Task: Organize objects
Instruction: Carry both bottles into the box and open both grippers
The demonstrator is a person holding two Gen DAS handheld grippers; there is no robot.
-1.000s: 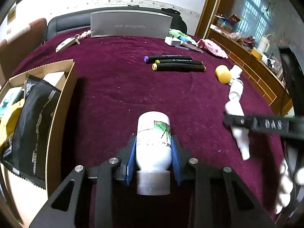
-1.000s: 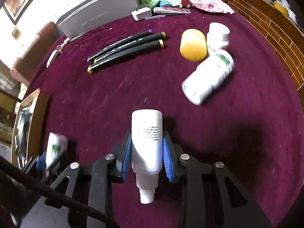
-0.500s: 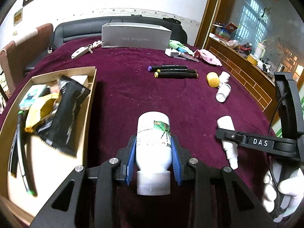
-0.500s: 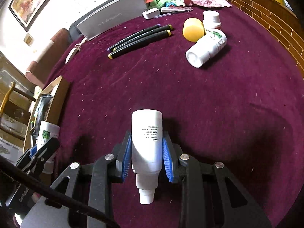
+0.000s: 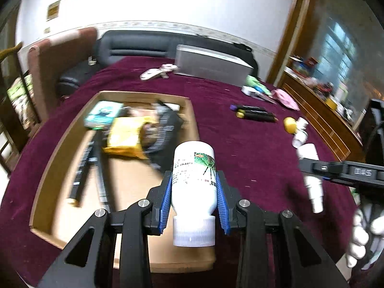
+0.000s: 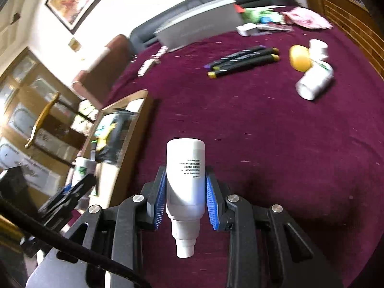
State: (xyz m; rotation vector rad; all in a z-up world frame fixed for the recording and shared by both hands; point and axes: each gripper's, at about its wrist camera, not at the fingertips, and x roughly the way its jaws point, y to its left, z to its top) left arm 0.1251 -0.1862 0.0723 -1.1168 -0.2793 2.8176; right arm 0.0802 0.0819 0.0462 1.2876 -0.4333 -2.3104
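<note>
Both grippers' fingers (image 5: 166, 199) clamp white bottles (image 5: 194, 175); tray (image 5: 48, 168) below left.

We held the left gripper (image 5: 194, 195) angled downward, its blue-padded jaws pressed against both sides of a white bottle (image 5: 194, 175), cap toward us. To the right of that bottle, our right gripper (image 5: 312, 170) reached in from the side, carried by a white-gloved hand (image 5: 364, 237). Its jaws were likewise clamped on a slim white bottle (image 6: 186, 184), nozzle toward us.
</note>
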